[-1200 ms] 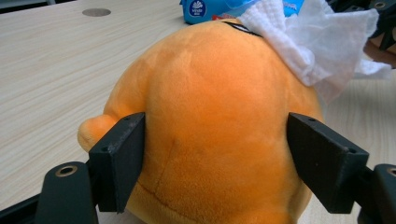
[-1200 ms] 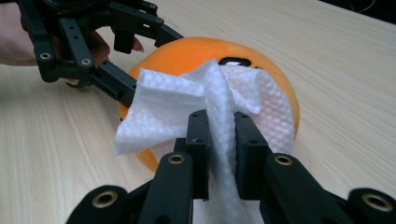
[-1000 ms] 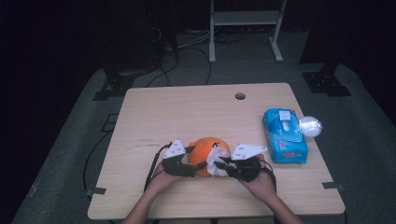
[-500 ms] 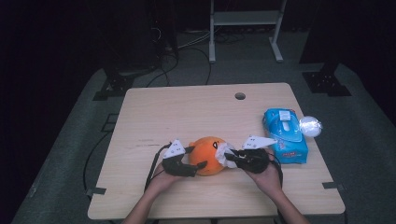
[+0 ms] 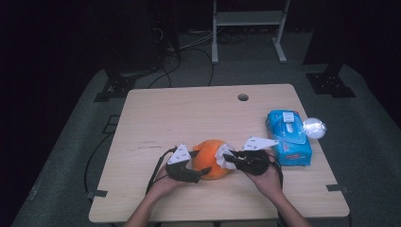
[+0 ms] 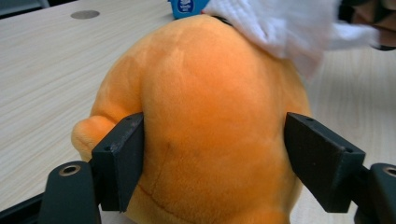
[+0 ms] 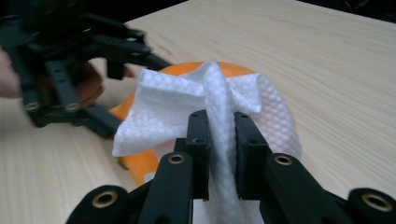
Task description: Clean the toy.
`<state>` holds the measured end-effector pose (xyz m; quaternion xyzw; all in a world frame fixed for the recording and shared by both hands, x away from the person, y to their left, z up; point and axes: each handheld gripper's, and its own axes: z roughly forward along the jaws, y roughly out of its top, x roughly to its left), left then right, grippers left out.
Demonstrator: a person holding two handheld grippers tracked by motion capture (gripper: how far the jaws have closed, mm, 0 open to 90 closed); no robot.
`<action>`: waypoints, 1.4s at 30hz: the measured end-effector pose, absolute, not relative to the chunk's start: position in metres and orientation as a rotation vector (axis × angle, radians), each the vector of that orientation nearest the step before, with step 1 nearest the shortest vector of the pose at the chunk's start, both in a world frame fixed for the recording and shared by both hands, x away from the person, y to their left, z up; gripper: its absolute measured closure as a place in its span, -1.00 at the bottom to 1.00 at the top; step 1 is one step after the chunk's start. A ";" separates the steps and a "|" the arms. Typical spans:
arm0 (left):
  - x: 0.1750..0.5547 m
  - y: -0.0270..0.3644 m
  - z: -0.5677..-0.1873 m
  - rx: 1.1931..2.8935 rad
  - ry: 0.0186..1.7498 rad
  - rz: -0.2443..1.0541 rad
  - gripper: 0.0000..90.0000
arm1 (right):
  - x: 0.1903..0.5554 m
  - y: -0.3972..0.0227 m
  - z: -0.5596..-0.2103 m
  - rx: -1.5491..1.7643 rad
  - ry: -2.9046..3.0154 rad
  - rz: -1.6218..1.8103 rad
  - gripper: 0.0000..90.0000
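An orange plush toy (image 5: pixel 208 161) sits near the table's front edge. My left gripper (image 5: pixel 197 164) is shut on it from the left, one jaw pressed into each side of the plush toy (image 6: pixel 210 116). My right gripper (image 5: pixel 229 160) comes in from the right, shut on a crumpled white wipe (image 5: pixel 222 155). The wipe (image 7: pixel 163 102) stands pinched upright between the right gripper (image 7: pixel 219 135) jaws and rests against the top right of the plush toy (image 7: pixel 140 170). The left gripper (image 7: pixel 133 93) shows beyond it.
A blue pack of wipes (image 5: pixel 288 137) lies on the table (image 5: pixel 189 113) to the right of my right hand, with a shiny silver ball (image 5: pixel 314 127) beside it at the table edge. A cable hole (image 5: pixel 243 97) sits at the far side. Dark floor and stands surround the table.
My right gripper with the wipe swung a little to the right across the plush toy, then came back left against it. The left gripper has kept its hold in place.
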<state>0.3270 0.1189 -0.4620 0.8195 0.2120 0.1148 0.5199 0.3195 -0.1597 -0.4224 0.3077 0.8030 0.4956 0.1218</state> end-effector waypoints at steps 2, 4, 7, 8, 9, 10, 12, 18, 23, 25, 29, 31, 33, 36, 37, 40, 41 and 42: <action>0.326 0.119 -0.461 1.974 0.495 0.269 -0.46 | 0.322 -0.164 -0.423 0.940 2.330 1.455 0.73; 0.326 0.120 -0.458 1.986 0.475 0.254 -0.46 | 0.321 -0.166 -0.422 0.946 2.332 1.446 0.73; 0.330 0.126 -0.444 1.940 0.489 0.278 -0.55 | 0.318 -0.163 -0.423 0.913 2.364 1.424 0.74; 0.332 0.127 -0.442 1.904 0.501 0.274 -0.54 | 0.316 -0.161 -0.424 0.899 2.384 1.422 0.74; 0.335 0.128 -0.440 1.881 0.515 0.266 -0.54 | 0.315 -0.160 -0.424 0.892 2.396 1.431 0.74; 0.337 0.126 -0.441 1.892 0.514 0.267 -0.54 | 0.312 -0.158 -0.425 0.871 2.407 1.442 0.74; 0.338 0.123 -0.445 1.908 0.497 0.268 -0.50 | 0.307 -0.154 -0.424 0.831 2.416 1.422 0.74; 0.334 0.119 -0.451 1.920 0.495 0.243 -0.34 | 0.312 -0.169 -0.423 0.891 2.363 1.371 0.74; 0.324 0.114 -0.453 1.959 0.427 0.260 -0.34 | 0.314 -0.173 -0.420 0.948 2.333 1.423 0.74; 0.322 0.113 -0.453 1.972 0.406 0.268 -0.34 | 0.310 -0.166 -0.418 0.903 2.346 1.441 0.74; 0.320 0.112 -0.453 1.973 0.400 0.280 -0.34 | 0.312 -0.166 -0.421 0.904 2.349 1.419 0.74; 0.319 0.111 -0.454 1.974 0.398 0.288 -0.34 | 0.317 -0.172 -0.426 0.934 2.347 1.392 0.74; 0.318 0.109 -0.454 1.972 0.395 0.297 -0.34 | 0.322 -0.179 -0.432 0.975 2.350 1.368 0.74; 0.318 0.109 -0.454 1.975 0.400 0.306 -0.35 | 0.324 -0.184 -0.433 1.007 2.352 1.408 0.74; 0.318 0.109 -0.455 1.975 0.401 0.307 -0.35 | 0.322 -0.183 -0.430 1.002 2.343 1.420 0.74; 0.318 0.109 -0.455 1.976 0.400 0.302 -0.35 | 0.314 -0.173 -0.422 0.923 2.350 1.469 0.74; 0.319 0.109 -0.454 1.978 0.397 0.301 -0.36 | 0.312 -0.169 -0.421 0.905 2.356 1.452 0.74; 0.319 0.110 -0.453 1.984 0.390 0.292 -0.38 | 0.312 -0.167 -0.422 0.891 2.363 1.430 0.74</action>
